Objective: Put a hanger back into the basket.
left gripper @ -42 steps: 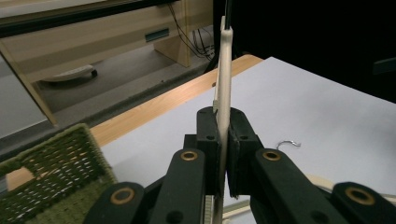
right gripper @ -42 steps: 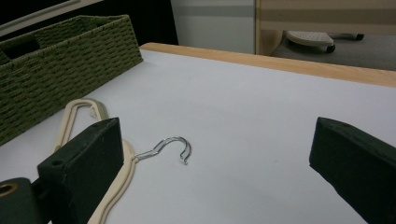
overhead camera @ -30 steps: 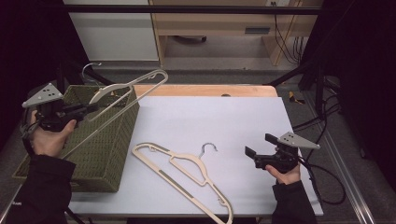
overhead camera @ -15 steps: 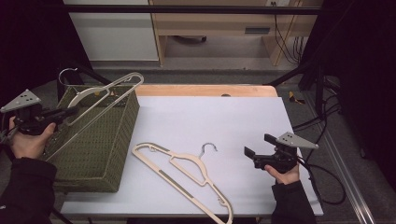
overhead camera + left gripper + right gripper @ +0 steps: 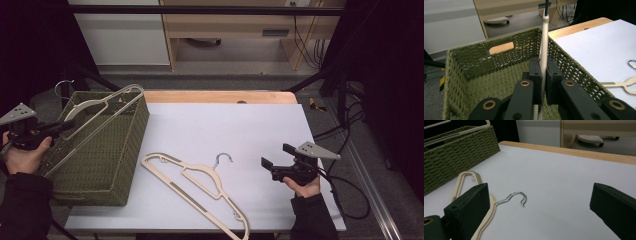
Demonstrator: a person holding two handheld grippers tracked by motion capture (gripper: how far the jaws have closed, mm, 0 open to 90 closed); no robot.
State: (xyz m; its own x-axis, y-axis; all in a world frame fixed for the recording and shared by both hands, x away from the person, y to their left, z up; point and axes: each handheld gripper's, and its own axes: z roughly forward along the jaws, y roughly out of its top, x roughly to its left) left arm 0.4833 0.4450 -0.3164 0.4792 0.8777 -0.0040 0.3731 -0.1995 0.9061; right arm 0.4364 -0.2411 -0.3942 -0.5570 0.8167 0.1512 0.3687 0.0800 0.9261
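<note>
Step in hand: lowering the first hanger into the basket.

At left, my left gripper [image 5: 59,128] pinches the bar of the cream hanger [image 5: 100,112], which lies tilted across the rim of the green woven basket [image 5: 107,155] with its metal hook past the far corner. Next move, as I judge it: lower the hanger inside, then release. Mid-table, a second cream hanger [image 5: 200,182] lies flat on the white table [image 5: 225,125]. At right, my right gripper [image 5: 267,165] hovers with its jaws spread, empty.
</note>
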